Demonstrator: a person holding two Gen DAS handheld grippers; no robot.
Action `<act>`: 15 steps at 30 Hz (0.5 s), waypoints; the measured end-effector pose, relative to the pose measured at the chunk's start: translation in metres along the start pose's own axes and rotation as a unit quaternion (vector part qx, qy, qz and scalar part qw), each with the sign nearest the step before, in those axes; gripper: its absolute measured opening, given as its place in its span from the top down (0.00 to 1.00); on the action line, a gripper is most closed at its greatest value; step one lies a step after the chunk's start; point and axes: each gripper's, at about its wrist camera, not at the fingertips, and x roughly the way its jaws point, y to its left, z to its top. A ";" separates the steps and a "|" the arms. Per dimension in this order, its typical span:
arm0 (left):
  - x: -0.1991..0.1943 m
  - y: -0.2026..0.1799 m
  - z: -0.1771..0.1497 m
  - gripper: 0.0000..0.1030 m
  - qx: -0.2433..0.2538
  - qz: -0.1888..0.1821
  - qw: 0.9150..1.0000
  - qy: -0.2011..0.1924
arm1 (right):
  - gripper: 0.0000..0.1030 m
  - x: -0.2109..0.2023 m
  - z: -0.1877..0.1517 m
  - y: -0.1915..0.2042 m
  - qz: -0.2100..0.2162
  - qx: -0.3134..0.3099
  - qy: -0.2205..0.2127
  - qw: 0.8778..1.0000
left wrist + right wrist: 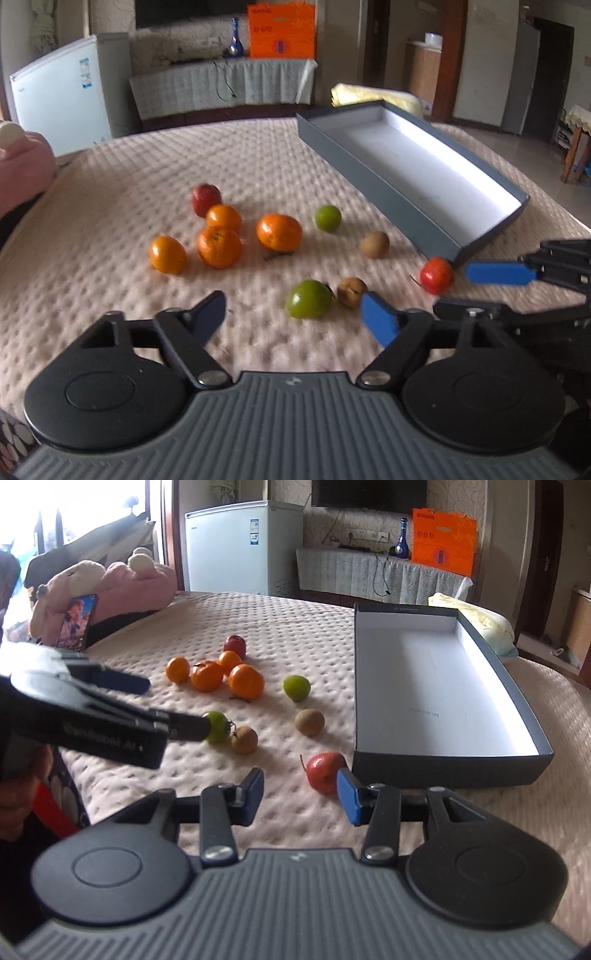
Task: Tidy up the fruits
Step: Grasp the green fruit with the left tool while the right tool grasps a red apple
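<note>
Fruits lie loose on a pink quilted cloth [110, 229]: several oranges [279, 232], a dark red fruit [205, 199], two green fruits [308, 299] [327, 218], two brown fruits [351, 291] [375, 244] and a red fruit [436, 275]. An empty grey box with a white inside [384, 201] lies at the right. My left gripper [295, 314] is open, just short of the near green fruit. My right gripper [301, 794] is open, its right finger touching the red fruit [325, 771] beside the box [443, 771]. Neither holds anything.
A pink plush toy [122, 587] and a phone [77, 622] lie at the far left edge. A yellow cloth [480, 616] lies behind the box. A white fridge [236, 546], a covered bench with a blue bottle [403, 541] and an orange bag [443, 541] stand beyond.
</note>
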 end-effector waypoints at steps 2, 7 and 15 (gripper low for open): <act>0.005 -0.004 0.000 0.23 0.003 -0.001 1.000 0.003 | 0.58 0.004 0.001 -0.003 -0.008 0.008 0.001 1.000; 0.013 -0.008 0.002 0.25 0.002 -0.005 1.000 0.006 | 0.63 0.017 -0.001 -0.003 -0.019 0.011 0.014 1.000; 0.031 -0.002 0.003 0.29 -0.020 0.000 0.999 0.033 | 0.63 0.029 0.002 0.004 -0.039 -0.008 0.015 0.999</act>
